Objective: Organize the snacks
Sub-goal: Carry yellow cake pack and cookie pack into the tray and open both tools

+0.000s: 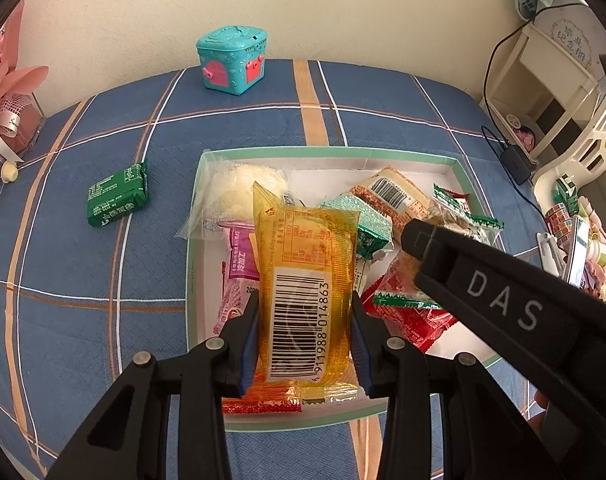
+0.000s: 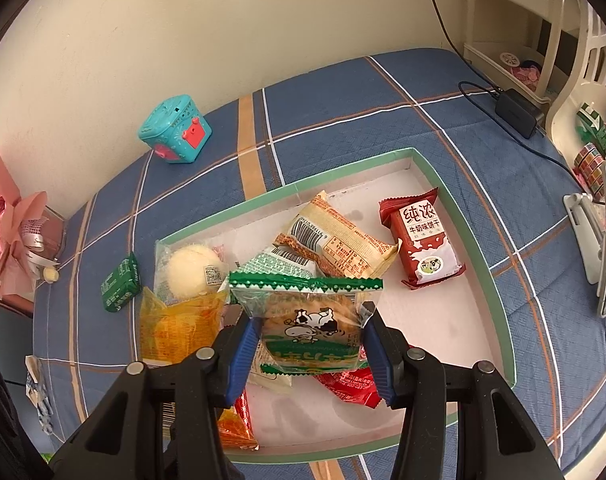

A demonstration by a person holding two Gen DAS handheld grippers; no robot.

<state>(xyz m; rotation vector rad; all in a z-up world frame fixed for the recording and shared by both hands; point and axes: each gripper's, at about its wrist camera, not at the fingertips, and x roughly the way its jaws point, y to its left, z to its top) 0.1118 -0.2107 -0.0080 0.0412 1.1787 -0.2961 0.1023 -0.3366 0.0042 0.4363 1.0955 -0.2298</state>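
My left gripper (image 1: 305, 344) is shut on a yellow barcode snack packet (image 1: 307, 280) and holds it over the green-rimmed white tray (image 1: 287, 151). The packet also shows in the right wrist view (image 2: 175, 328). My right gripper (image 2: 309, 350) is shut on a clear green-edged cow-print cracker packet (image 2: 309, 320) above the tray (image 2: 499, 300). The tray holds several snacks: a round cream bun (image 2: 189, 270), a tan barcode packet (image 2: 335, 240) and a red milk biscuit packet (image 2: 423, 236). A green snack packet (image 1: 117, 194) lies on the cloth left of the tray.
A teal toy box (image 1: 233, 60) stands at the back by the wall. A pink bouquet (image 1: 3, 112) is at the far left. A black charger with cable (image 2: 517, 108), a cream shelf (image 1: 543, 92) and stacked clutter (image 1: 575, 224) stand on the right.
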